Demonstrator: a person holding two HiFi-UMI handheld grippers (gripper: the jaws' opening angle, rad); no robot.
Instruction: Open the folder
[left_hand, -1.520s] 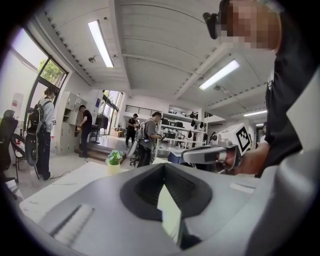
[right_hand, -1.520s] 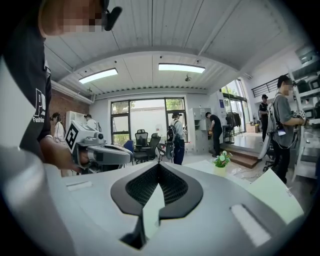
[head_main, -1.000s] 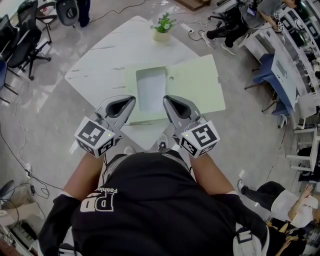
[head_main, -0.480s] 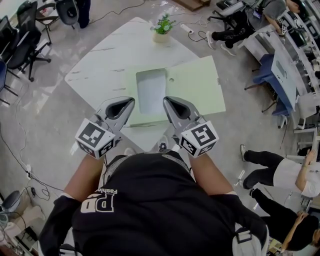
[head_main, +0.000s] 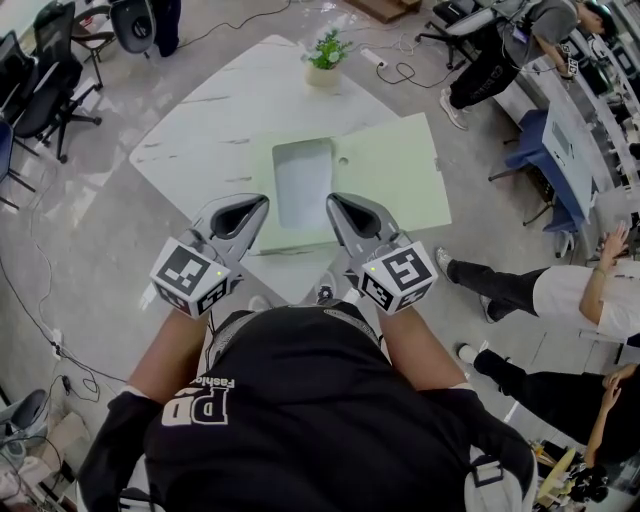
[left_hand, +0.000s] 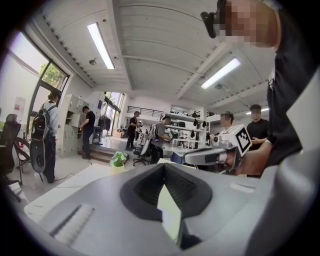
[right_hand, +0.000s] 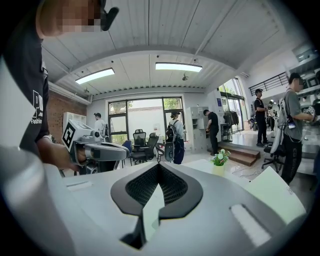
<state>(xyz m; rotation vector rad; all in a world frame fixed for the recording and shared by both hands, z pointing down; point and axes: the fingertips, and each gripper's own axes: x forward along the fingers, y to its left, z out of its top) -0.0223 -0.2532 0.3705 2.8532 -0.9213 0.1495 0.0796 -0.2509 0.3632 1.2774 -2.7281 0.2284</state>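
The folder (head_main: 390, 170) lies spread open on the worktop (head_main: 215, 110), so I judge nothing is left. My left tongs (head_main: 262, 200) and right tongs (head_main: 332, 198) hover near me, both closed and empty.

The folder (head_main: 390, 170) is pale green. The tabletop (head_main: 215, 125) is white with grey veins. The left hand-held gripper (head_main: 257, 204) and right hand-held gripper (head_main: 336, 201) are grey, with black-and-white marker squares.
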